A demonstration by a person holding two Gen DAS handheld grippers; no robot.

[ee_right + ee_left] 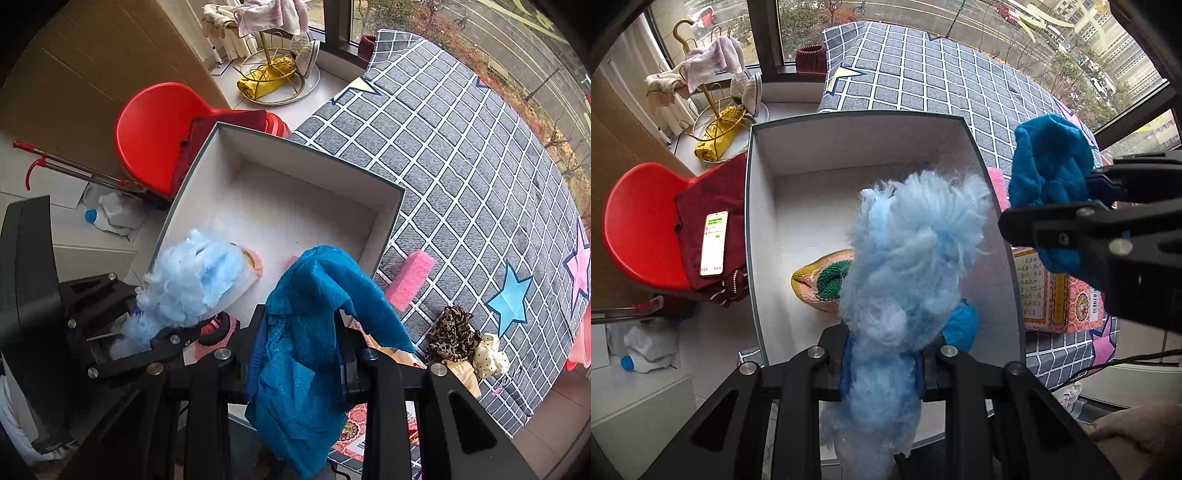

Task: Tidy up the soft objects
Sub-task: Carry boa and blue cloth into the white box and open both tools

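Observation:
My left gripper is shut on a fluffy light-blue tuft, held above the near end of an open white box. A knitted yellow, pink and green item lies on the box floor. My right gripper is shut on a teal cloth that drapes over its jaws, at the box's near right corner. In the right wrist view the left gripper holds the fluffy tuft over the white box. The teal cloth shows at right in the left wrist view.
A pink sponge, a leopard scrunchie and a dotted cream scrunchie lie on the checked grey cover. A red chair with a dark red cloth and a phone stands left of the box. A printed packet lies right.

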